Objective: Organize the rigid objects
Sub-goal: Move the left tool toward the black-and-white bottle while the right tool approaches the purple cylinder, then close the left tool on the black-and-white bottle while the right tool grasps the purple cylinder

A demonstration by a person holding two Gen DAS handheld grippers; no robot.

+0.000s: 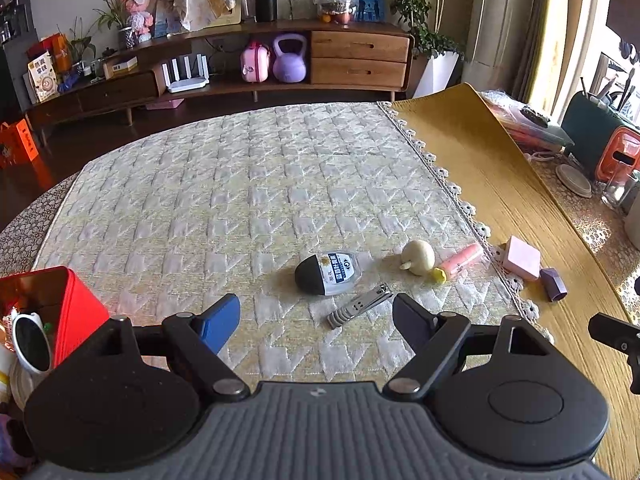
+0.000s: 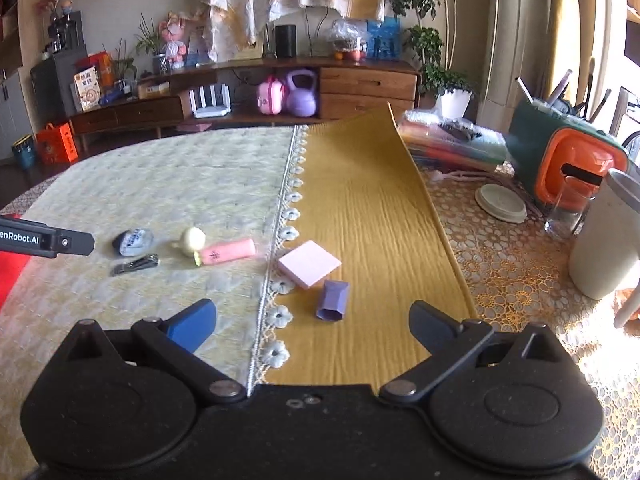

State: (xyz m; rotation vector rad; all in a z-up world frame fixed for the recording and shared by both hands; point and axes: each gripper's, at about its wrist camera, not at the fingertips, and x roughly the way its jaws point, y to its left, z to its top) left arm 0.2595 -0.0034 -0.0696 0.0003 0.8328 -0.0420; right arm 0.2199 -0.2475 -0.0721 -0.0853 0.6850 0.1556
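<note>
On the pale quilted mat lie a small clear bottle with a black cap [image 1: 326,273] [image 2: 133,241], a metal nail clipper [image 1: 359,305] [image 2: 135,264], a cream round figure [image 1: 417,257] [image 2: 191,241] and a pink tube [image 1: 460,261] [image 2: 229,252]. A pink square block [image 1: 522,258] [image 2: 309,263] and a purple hexagonal box [image 1: 554,284] [image 2: 333,301] lie on the yellow cloth. My left gripper [image 1: 316,322] is open and empty, just short of the clipper. My right gripper [image 2: 312,322] is open and empty, just short of the purple box.
A red tin box [image 1: 60,304] with sunglasses [image 1: 30,342] beside it stands at the left. At the right are a round lid [image 2: 500,202], a glass [image 2: 566,212], a white jug [image 2: 608,240] and an orange and green container [image 2: 576,160]. The mat's lace edge [image 2: 286,232] runs between both cloths.
</note>
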